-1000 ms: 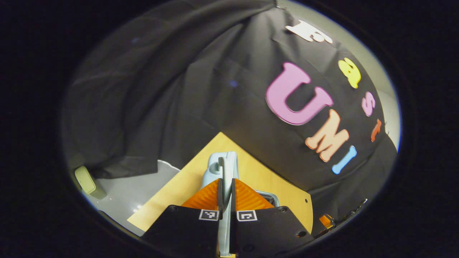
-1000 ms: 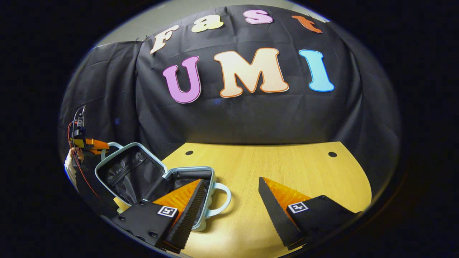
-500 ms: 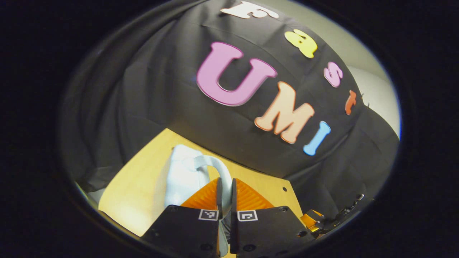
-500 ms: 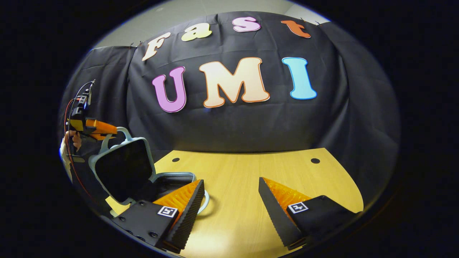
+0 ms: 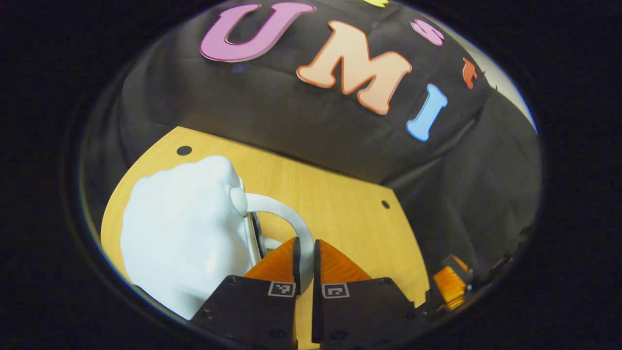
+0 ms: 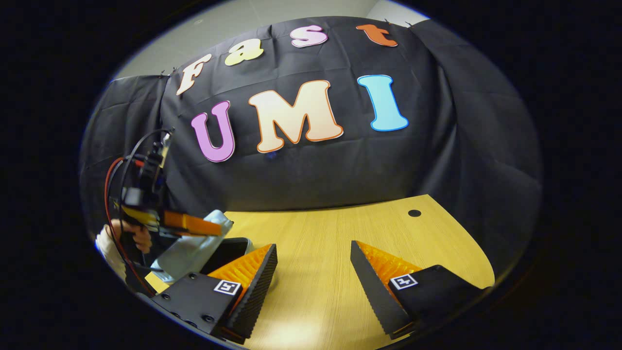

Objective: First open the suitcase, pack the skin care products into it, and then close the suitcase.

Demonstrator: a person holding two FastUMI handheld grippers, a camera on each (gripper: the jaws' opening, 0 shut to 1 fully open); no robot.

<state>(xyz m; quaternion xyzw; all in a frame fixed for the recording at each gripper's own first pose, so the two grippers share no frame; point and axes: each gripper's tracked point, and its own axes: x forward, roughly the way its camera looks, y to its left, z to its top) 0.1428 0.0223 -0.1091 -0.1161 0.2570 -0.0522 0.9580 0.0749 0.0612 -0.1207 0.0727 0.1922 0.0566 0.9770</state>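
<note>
The wooden table (image 6: 340, 253) is carrying the pale blue suitcase (image 5: 184, 233) at its left end, its lid (image 6: 192, 250) tilting partway down over the base. The left gripper (image 5: 305, 253) is clamping its 2 fingers on the lid's handle (image 5: 291, 228). The right gripper (image 6: 311, 272) is hovering over the table with fingers spread apart, gripping nothing.

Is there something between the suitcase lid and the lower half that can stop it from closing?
Nothing visible. The left gripper is clamped on the lid's handle, the lid is tilted low over the lower half, and the right gripper hangs open beside the suitcase, not in the gap.
</note>
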